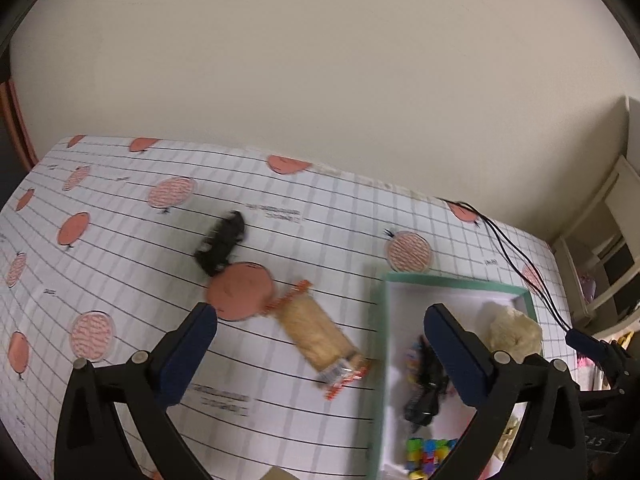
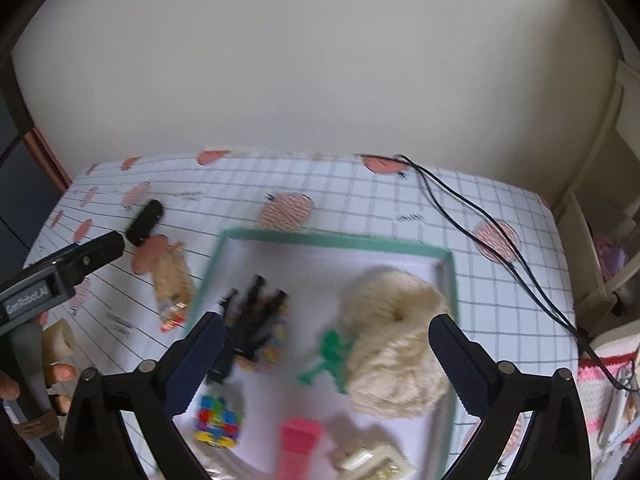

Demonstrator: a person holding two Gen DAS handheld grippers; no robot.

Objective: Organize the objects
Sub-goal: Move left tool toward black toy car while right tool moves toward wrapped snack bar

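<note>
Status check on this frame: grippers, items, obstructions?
Left gripper open, empty; right gripper open, empty over tray. Snack packet and black object on cloth, outside tray. Nothing blocking.

Black object [image 1: 221, 243] blurred; pink block [image 2: 298, 446] edge-cropped.

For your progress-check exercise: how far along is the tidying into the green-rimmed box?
Done: the cream fluffy scrunchie, colourful cube and pink block lie in the box. In hand: nothing; left gripper and right gripper are open. Left: the snack packet and black object on the tablecloth.
</note>
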